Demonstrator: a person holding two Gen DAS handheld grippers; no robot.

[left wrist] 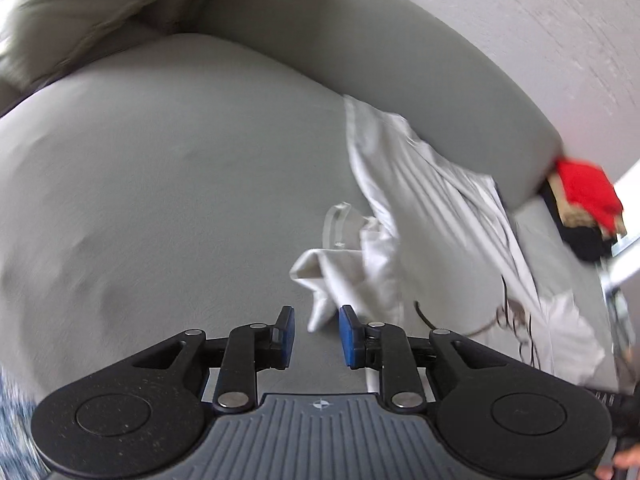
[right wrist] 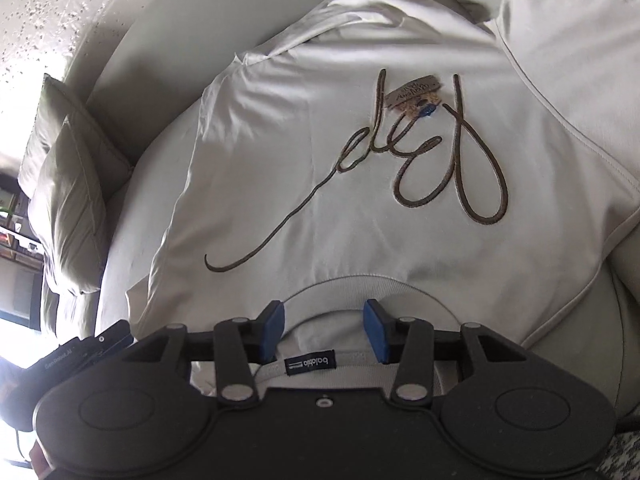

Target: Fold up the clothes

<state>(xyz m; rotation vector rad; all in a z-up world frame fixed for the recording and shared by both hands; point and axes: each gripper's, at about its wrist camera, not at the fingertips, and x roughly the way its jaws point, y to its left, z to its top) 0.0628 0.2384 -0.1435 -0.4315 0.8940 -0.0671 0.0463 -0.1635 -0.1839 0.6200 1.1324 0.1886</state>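
left gripper: its blue-padded fingers are parted with nothing pinched between them. A white fabric tip just pokes up into the gap from the far side, not gripped as far as I can tell.

right gripper: fingers spread apart and released, hovering right over the neckline, holding nothing.

t-shirt: cream tee lying spread flat on the bed, collar nearest the right camera. There's a dark neck label inside the collar and a big brown embroidered script across the chest. A hang tag sits on the chest above the script, text too small to read.

same shirt from the left camera: a bunched white piece just past the fingers, the rest trailing off to the right. It's pretty motion-blurred.

bed sheet: plain grey, a few soft wrinkles, mostly bare on the left side.

pillows: pale ones propped at the far left in the right view.

headboard: grey padded roll running along behind the bed.

wall: textured, light, behind the headboard.

hard to make out: a red thing on a dark heap past the bed's right end, too blurry to name. A patterned blue-white bit is cut off at the bottom-left corner. Fingertips are cropped at bottom right.
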